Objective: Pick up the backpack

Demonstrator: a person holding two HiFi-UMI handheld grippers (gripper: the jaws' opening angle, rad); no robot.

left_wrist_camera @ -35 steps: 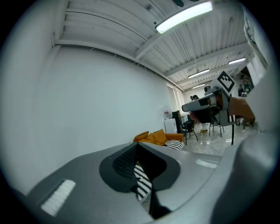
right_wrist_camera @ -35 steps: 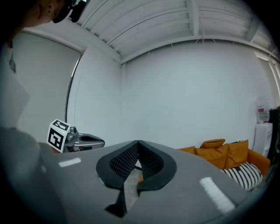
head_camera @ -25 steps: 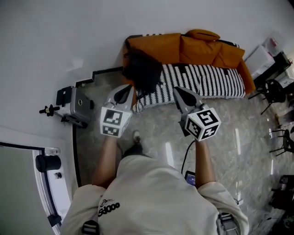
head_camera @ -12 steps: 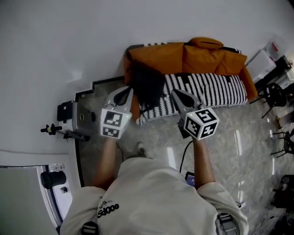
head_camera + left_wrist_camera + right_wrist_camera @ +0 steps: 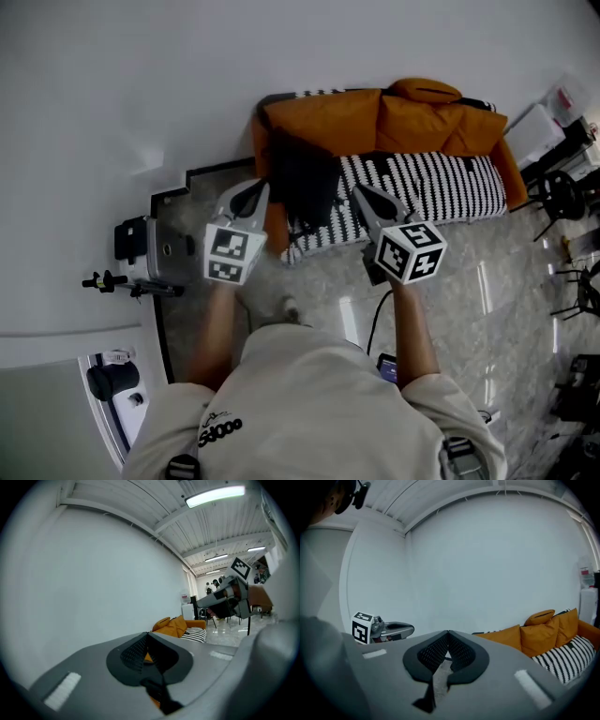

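1. Head view: the left gripper [image 5: 246, 191] and the right gripper [image 5: 365, 195] are held out side by side, both pointing toward an orange sofa [image 5: 422, 173] with a striped seat. The black backpack [image 5: 302, 178] sits on the end of the sofa, ahead of both grippers and in the gap between their tips. It is closer to the left one and neither touches it. This looks like the reach toward the bag, with no grasp begun.

2. Left gripper view: its jaws are pressed together with nothing between them. Orange sofa fabric shows just past the tips, and the right gripper [image 5: 225, 599] hangs off to the right. I cannot say for certain that the dark shape below the tips is the backpack.

3. Right gripper view: its jaws also meet, and they are empty. The left gripper [image 5: 389, 630] is off to the left, and the sofa cushions [image 5: 543, 637] lie ahead to the right. The backpack is not clearly visible here.

The next move probably calls for spreading the jaws, bringing them down onto a strap or top handle, then closing and lifting.
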